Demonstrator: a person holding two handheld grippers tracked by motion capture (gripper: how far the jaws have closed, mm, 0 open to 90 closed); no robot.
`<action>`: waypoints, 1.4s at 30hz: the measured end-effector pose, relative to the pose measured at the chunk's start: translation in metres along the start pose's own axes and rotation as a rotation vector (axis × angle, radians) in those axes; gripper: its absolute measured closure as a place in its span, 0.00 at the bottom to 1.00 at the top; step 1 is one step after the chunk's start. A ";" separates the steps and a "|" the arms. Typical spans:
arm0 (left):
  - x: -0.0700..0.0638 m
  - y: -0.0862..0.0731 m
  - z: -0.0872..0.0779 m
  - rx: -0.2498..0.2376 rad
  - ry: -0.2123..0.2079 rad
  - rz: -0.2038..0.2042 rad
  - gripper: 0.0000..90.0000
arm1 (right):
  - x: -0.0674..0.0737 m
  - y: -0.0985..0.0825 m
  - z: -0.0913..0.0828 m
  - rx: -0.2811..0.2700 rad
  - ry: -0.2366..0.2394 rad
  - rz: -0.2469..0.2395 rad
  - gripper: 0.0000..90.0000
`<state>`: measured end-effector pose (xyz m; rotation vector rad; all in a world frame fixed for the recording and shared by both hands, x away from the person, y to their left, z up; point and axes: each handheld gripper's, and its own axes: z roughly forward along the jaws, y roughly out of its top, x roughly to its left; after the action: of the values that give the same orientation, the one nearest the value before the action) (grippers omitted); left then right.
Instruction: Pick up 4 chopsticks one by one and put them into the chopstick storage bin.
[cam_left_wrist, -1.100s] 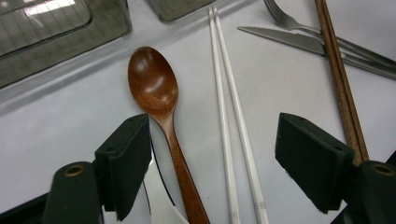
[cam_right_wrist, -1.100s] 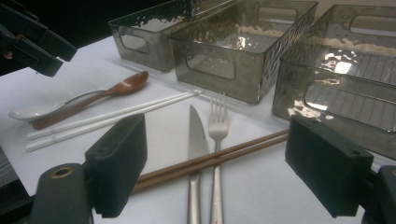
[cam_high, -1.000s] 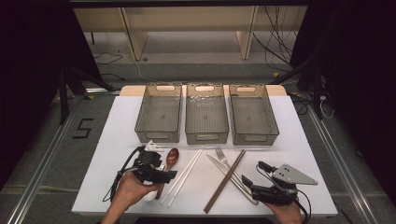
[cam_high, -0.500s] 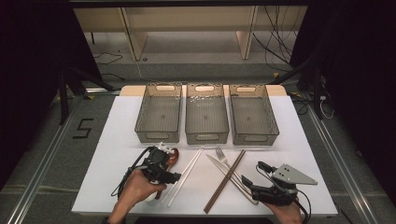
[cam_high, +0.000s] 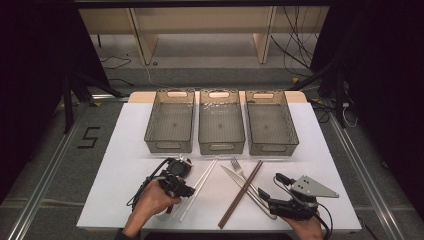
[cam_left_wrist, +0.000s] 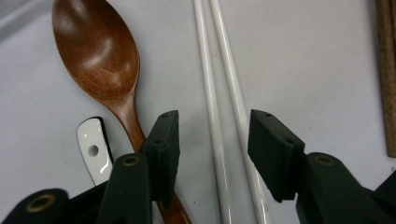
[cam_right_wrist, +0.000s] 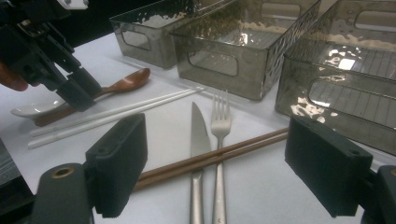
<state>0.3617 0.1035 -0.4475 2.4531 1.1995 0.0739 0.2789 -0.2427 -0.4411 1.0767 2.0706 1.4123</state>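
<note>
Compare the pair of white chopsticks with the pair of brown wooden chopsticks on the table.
The pair of white chopsticks looks glossy and pale; the pair of brown wooden chopsticks looks dark and matte. The white pair lies flat on the white table, while the brown pair crosses over the silver knife and silver fork. Both pairs lie side by side, slanting alike.

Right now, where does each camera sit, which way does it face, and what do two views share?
High view: above the person's side, facing forward and down on the table; both hands show.
Left gripper view: looks down its open jaws, astride the white chopsticks, beside the wooden spoon.
Right gripper view: low, facing the bins; its open jaws show.
Shared: the chopsticks.
</note>
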 end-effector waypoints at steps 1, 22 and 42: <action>0.000 0.001 0.002 0.008 0.005 0.001 0.62 | 0.000 0.000 0.000 0.001 0.001 0.000 0.24; -0.008 0.010 0.020 0.119 0.065 0.056 0.81 | 0.001 0.000 0.001 0.010 0.003 -0.005 0.25; -0.007 0.011 0.021 0.116 0.070 0.028 0.89 | 0.002 0.001 0.002 0.017 0.000 -0.009 0.26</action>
<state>0.3701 0.0852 -0.4615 2.5873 1.2311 0.1011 0.2796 -0.2401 -0.4414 1.0735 2.0884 1.3925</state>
